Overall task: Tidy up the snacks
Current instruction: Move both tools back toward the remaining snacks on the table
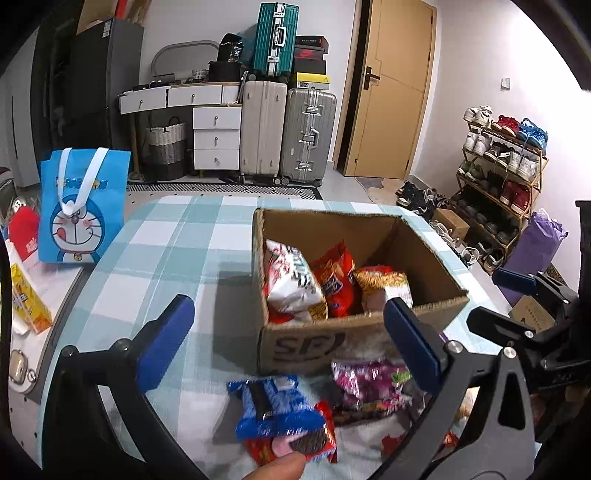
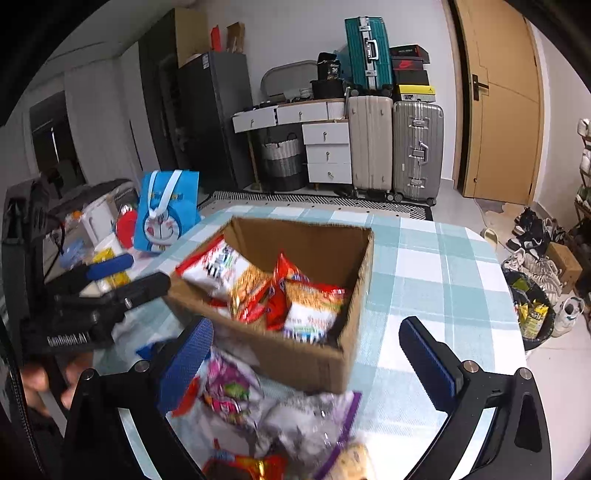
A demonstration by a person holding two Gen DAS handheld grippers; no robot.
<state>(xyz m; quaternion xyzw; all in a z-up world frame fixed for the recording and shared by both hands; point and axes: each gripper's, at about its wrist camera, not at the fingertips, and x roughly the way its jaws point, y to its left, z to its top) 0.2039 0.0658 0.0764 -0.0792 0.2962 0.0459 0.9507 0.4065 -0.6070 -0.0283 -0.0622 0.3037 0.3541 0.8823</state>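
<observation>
White walls (image 1: 192, 22) and a pale tiled floor (image 1: 343, 186) frame a crowded room. A tan wooden door (image 1: 391, 88) stands shut at right. Three suitcases (image 1: 288, 136), one teal atop two grey, flank a white drawer unit (image 1: 216, 136) and a woven basket (image 1: 166, 147). A dark refrigerator (image 1: 88, 81) stands left; a loaded shoe rack (image 1: 506, 166) lines the right wall.

snack packets (image 1: 314, 284) in box (image 1: 424, 251)

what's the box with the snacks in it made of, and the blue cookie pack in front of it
The box looks like plain brown corrugated cardboard, matte, with a raw fluted rim and dark printed letters on its front. The blue cookie pack seems to be thin plastic film, glossy and crinkled, catching highlights.
</observation>
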